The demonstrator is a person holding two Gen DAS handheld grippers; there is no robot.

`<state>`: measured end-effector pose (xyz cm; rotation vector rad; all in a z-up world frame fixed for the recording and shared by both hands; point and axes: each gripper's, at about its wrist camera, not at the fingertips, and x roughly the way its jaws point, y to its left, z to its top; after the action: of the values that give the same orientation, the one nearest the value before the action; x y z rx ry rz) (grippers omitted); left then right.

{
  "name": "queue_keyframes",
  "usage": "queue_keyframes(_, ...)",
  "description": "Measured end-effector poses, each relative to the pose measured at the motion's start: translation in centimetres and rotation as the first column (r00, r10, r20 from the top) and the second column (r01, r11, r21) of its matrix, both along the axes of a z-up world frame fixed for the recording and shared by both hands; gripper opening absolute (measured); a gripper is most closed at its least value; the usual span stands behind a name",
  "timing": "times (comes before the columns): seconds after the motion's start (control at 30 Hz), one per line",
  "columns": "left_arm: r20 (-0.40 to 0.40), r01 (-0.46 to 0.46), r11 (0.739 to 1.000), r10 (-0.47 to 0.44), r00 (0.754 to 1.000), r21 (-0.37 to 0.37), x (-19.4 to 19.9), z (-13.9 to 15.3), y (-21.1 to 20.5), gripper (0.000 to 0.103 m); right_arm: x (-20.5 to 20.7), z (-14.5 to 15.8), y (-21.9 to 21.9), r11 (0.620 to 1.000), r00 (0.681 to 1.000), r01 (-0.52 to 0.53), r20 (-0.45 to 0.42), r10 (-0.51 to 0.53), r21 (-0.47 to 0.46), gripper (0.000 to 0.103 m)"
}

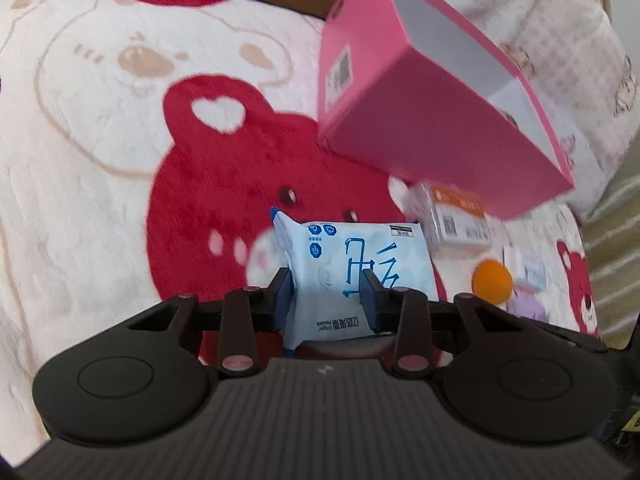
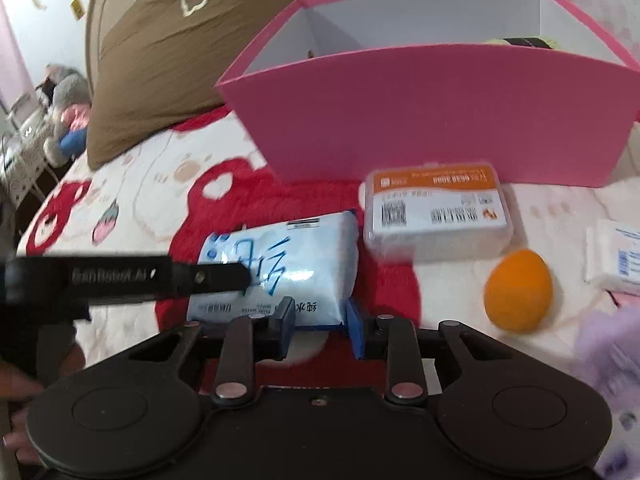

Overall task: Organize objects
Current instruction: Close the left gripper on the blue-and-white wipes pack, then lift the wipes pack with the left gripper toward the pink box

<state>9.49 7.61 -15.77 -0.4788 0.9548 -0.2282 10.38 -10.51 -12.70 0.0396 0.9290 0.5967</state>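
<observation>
A light blue wipes pack (image 1: 340, 264) with dark blue lettering lies low over the red-and-white bear blanket (image 1: 100, 140). My left gripper (image 1: 328, 296) is shut on it, one blue pad on each side of its middle. In the right wrist view the pack (image 2: 312, 256) reaches between the pads of my right gripper (image 2: 320, 320), which is shut on its near corner. The left gripper's black finger (image 2: 160, 276) crosses the pack from the left. The open pink box (image 2: 420, 120) stands just behind, and it fills the upper right (image 1: 420, 120) of the left wrist view.
A clear lidded box with an orange label (image 2: 436, 208) sits in front of the pink box. To its right lie an orange egg-shaped sponge (image 2: 518, 292), a white packet (image 2: 616, 256) and a blurred purple thing (image 2: 608, 344). A brown pillow (image 2: 180, 60) lies far left.
</observation>
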Motion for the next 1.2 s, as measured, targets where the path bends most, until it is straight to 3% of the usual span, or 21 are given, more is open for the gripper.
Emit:
queue_keyframes(0.13,-0.011,0.031,0.999,-0.030,0.999,0.027,-0.4,0.1,-0.9,0.035,-0.9,-0.4,-0.8,0.999,0.999,-0.025,-0.040,0.024,-0.023,0.033)
queue_keyframes(0.4,0.007,0.031,0.992,-0.032,0.999,0.119,-0.5,0.4,-1.8,0.037,-0.6,-0.8,-0.8,0.999,1.000,-0.003,-0.007,0.002,-0.048,0.037)
queue_keyframes(0.7,0.010,0.021,0.997,-0.022,1.000,0.071,-0.7,0.1,-1.4,0.034,-1.2,-1.3,0.0,0.998,1.000,-0.018,0.019,0.019,-0.062,0.037)
queue_keyframes(1.2,0.007,0.050,0.994,-0.051,0.999,0.099,-2.3,2.3,-2.9,0.034,-3.6,0.3,-0.6,0.993,0.994,-0.067,0.078,0.075,-0.102,0.043)
